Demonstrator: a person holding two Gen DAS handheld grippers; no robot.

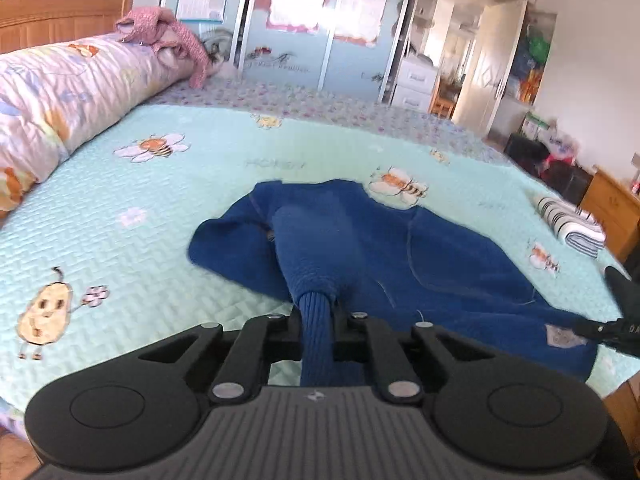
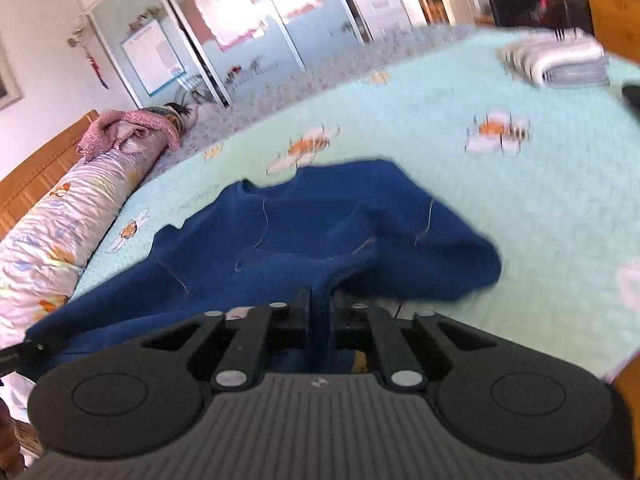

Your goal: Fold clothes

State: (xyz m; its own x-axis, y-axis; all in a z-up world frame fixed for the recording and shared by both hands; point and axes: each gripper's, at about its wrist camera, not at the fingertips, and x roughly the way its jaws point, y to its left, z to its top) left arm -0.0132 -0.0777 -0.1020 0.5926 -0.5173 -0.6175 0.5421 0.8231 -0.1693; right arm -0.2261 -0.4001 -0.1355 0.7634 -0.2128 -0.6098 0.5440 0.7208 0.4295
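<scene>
A dark blue sweater lies spread on the mint-green bedspread. My left gripper is shut on the ribbed cuff of its sleeve, which rises from the bed and runs back between the jaws. At the right edge of the left wrist view the other gripper shows beside the sweater's hem. In the right wrist view the blue sweater is bunched up, and my right gripper is shut on a fold of its edge, lifted off the bedspread.
A long floral bolster with a pink garment on it lies along the wooden headboard. A folded striped garment sits near the bed's far right edge. Sliding wardrobe doors and a wooden cabinet stand beyond.
</scene>
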